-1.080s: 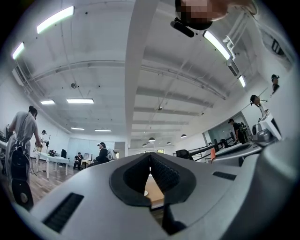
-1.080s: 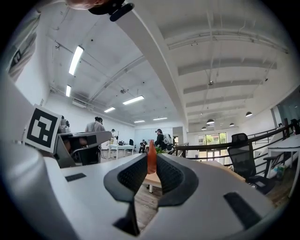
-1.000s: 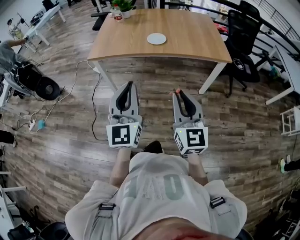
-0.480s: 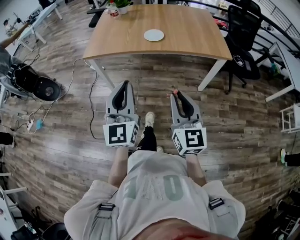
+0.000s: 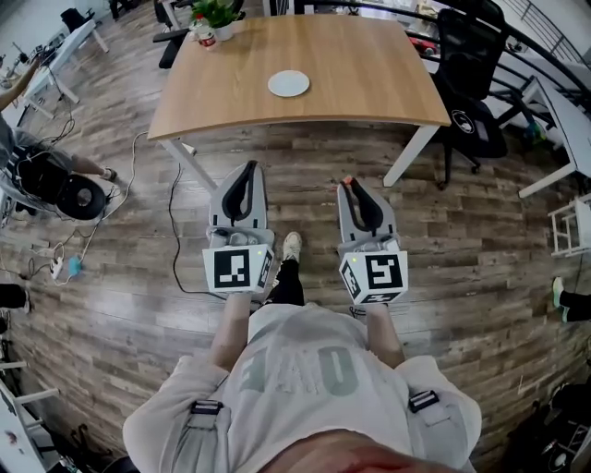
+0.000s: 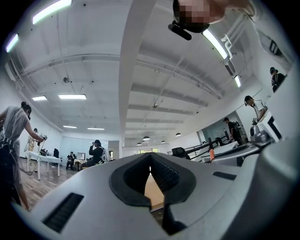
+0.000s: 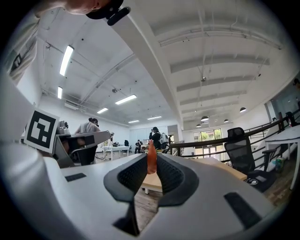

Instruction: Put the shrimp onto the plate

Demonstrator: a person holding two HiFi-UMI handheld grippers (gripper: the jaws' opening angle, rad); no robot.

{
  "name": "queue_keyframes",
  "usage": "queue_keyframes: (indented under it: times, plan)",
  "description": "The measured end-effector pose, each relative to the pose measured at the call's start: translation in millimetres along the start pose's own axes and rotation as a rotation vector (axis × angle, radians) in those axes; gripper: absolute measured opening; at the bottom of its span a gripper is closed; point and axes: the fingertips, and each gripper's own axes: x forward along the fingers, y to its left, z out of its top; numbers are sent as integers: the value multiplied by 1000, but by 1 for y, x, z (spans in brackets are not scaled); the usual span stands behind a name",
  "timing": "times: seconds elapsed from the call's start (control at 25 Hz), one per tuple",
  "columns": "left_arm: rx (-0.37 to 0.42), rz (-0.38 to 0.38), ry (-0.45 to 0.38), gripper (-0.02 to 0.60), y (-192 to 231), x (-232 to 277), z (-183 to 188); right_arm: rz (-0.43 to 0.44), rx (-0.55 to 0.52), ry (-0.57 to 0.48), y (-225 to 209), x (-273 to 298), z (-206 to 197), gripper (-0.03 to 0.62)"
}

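Observation:
A small white plate [image 5: 289, 83] lies on the wooden table [image 5: 369, 74] ahead of me, with nothing on it. My right gripper [image 5: 349, 183] is held over the wood floor short of the table, shut on an orange shrimp [image 5: 347, 179]. In the right gripper view the shrimp [image 7: 152, 161] stands upright, pinched between the dark pads [image 7: 169, 176]. My left gripper [image 5: 247, 168] is level with it on the left, shut and empty. In the left gripper view its tips [image 6: 150, 159] meet, and the table top shows through the gap below them.
A potted plant [image 5: 214, 13] and a can [image 5: 205, 35] stand at the table's far left corner. A black office chair [image 5: 471, 83] is at the table's right. White table legs [image 5: 406, 155] and a floor cable [image 5: 177, 194] lie ahead. My shoe [image 5: 291, 246] shows between the grippers.
I have walked forward: the table and plate have shifted left in the head view, and my foot has come into view. Both grippers keep their pose, the right one still holding the shrimp.

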Motion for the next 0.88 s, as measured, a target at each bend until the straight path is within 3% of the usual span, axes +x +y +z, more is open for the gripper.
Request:
queue_keyframes:
  times: [0.36,0.88]
  plan:
    - [-19,-29,-7,11,28,79,-12,-28,5,8,-34,73,5,67]
    - [-73,-4,-24,11,105,185,-34,-46,-34,5,-61,196,25,67]
